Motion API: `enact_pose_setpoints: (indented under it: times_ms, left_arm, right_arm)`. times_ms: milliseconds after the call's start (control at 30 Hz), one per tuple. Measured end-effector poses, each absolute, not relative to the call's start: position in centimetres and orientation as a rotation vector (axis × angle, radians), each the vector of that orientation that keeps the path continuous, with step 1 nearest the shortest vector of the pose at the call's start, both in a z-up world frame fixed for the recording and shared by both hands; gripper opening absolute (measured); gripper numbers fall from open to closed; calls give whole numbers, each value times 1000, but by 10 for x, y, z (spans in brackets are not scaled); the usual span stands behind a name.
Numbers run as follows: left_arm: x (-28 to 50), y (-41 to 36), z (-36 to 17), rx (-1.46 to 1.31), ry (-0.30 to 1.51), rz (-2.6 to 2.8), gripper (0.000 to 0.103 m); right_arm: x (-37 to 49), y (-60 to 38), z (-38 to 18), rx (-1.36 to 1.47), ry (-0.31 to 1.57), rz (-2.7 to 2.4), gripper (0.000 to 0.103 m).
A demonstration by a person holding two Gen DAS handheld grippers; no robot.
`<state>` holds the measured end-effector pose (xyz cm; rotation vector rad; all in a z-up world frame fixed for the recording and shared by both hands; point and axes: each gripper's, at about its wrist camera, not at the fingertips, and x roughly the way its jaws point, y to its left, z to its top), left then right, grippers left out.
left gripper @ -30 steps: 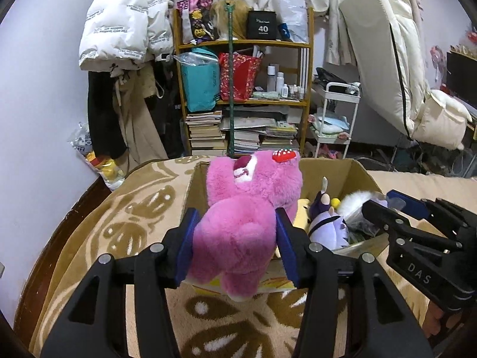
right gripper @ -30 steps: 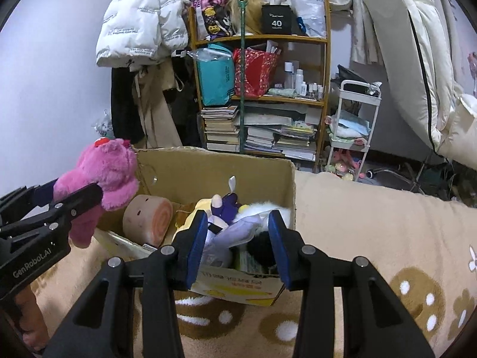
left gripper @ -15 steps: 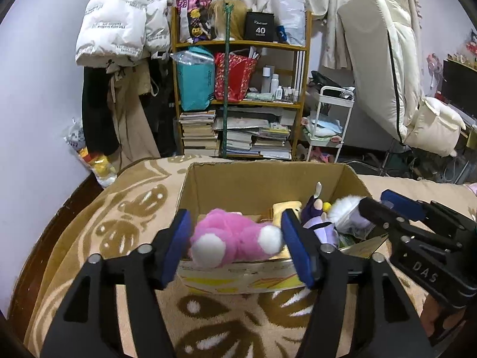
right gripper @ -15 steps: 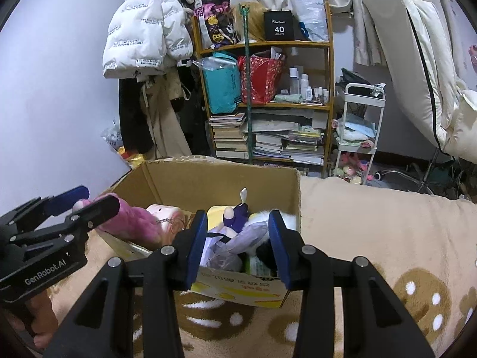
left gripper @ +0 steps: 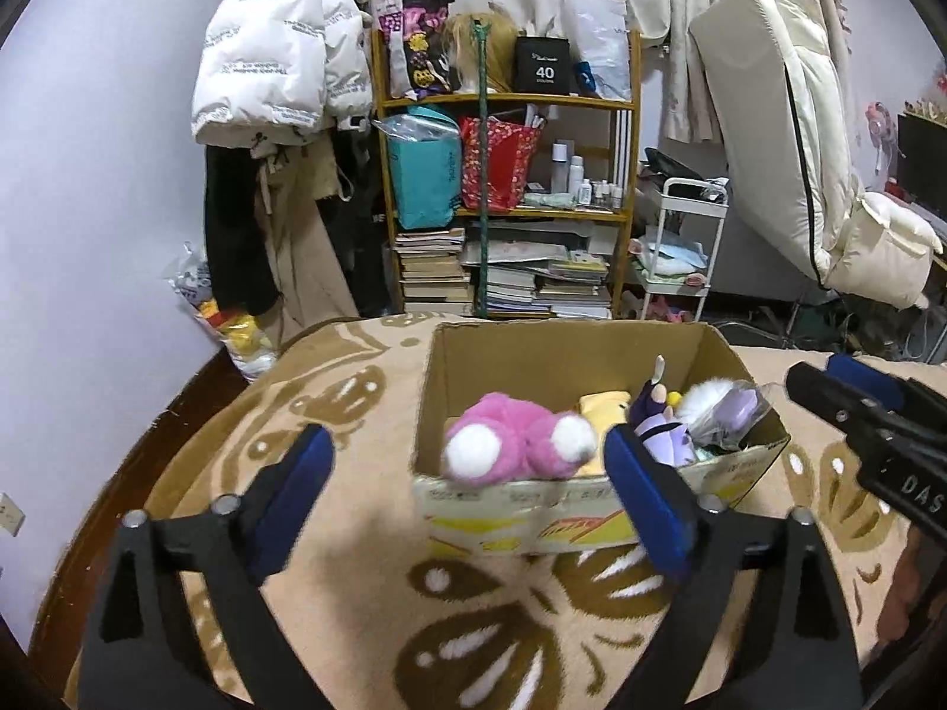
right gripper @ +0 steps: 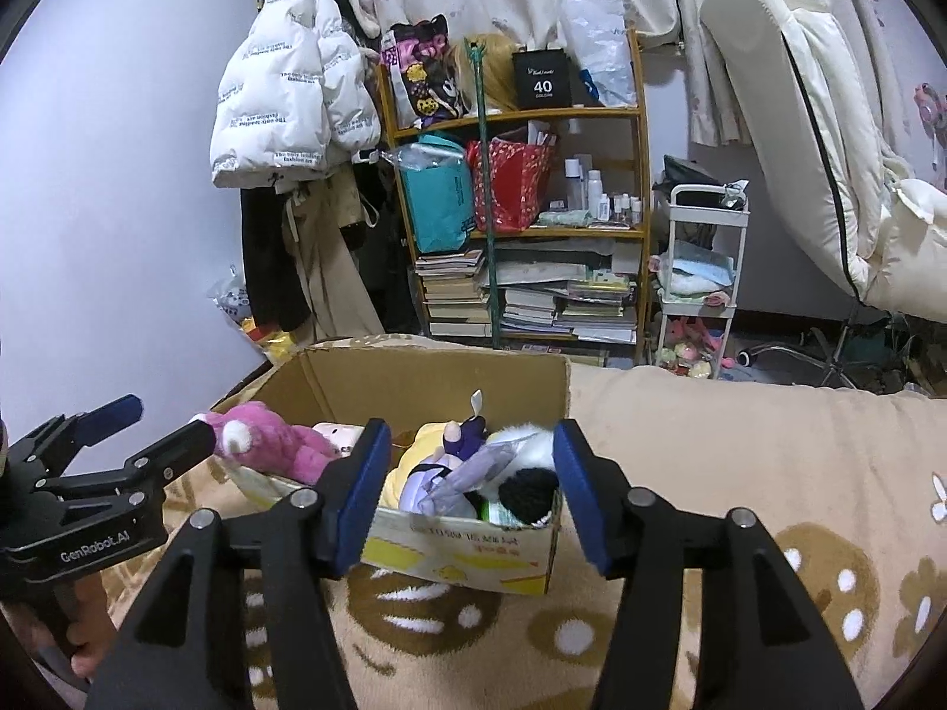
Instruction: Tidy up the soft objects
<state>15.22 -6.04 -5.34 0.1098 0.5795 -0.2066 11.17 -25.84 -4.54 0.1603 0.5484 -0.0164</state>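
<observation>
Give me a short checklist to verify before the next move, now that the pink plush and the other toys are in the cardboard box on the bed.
1. Pink plush lies inside the cardboard box, its feet at the near wall: ok.
2. Left gripper jaws opening, nothing pressed between the pads: ok.
3. Right gripper jaws opening, free of the purple doll and the white and black plush: ok.
4. No toy hangs outside the box: ok.
5. More soft objects wait on the blanket: cannot tell, none in view.
6. Box has room left for more: cannot tell.
</observation>
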Motion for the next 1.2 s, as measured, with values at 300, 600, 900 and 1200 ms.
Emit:
enact_pose_setpoints:
  times_ms: [300,600,900,1200]
  left_arm:
    - [114,-53,-38,183,559,-179,97]
    - [81,-47,-30,190,544,-169,99]
    - [48,-26,-14,143,514,-135,99]
    - [18,-11,3,100,433,-113,99]
  right_arm:
    - [73,-266,-25,155,490,-29,91]
    - [39,-261,-8,118,456,-34,102]
    - [13,-253,7,85,426,-43,103]
    - [-8,-255,10,100,418,-44,103]
